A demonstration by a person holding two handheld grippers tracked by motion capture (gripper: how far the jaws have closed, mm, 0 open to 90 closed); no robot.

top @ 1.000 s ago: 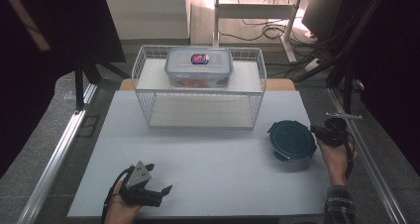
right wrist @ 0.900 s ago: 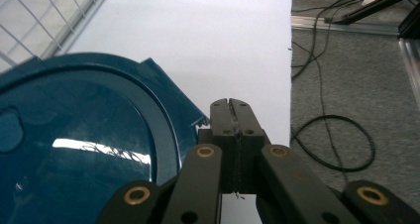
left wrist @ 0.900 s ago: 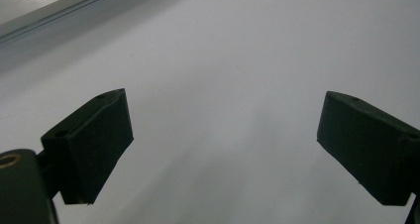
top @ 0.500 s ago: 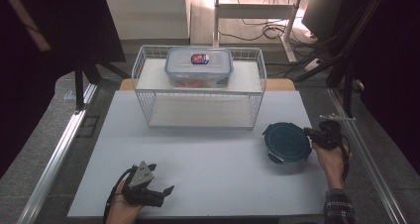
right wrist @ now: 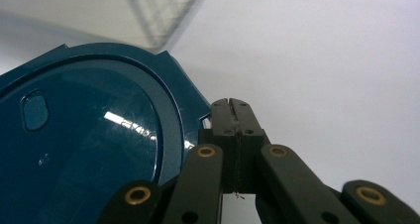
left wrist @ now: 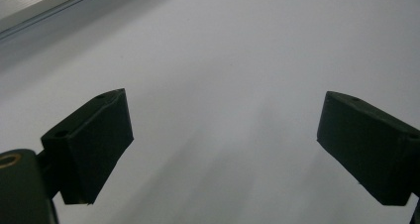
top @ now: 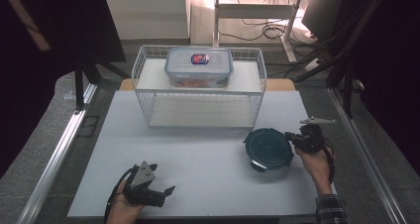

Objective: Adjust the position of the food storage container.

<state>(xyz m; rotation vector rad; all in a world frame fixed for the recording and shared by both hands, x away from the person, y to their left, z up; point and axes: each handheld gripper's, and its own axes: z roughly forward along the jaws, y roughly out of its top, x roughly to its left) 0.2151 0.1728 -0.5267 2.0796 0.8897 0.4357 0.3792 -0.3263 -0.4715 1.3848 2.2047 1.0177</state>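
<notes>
Two tools are seen in the high view. The left tool [top: 157, 194] is held low at the near edge of the white bench [top: 198, 169], with its jaws spread and nothing between them; it is judged to be parked there, clear of the work. The right tool [top: 293, 139] is set against the right rim of the round dark-teal container [top: 269, 148], which lies on the bench in front of the right end of the wire basket [top: 198, 110]. A clear lidded box [top: 199, 68] is kept on the basket's upper shelf, well apart from the container.

In the left gripper view, both jaws are shown wide apart over bare bench surface [left wrist: 223, 60]. No object is touched.

In the right gripper view, the right tool [right wrist: 232, 105] is shown fully closed, the two jaws pressed together with no gap. The teal container [right wrist: 89, 144] lies just beside the closed tip, its rim tab at the jaws' left. Whether the tab is pinched or merely pushed cannot be told. The closed tip is judged to serve as a pusher that slides the container across the bench.
</notes>
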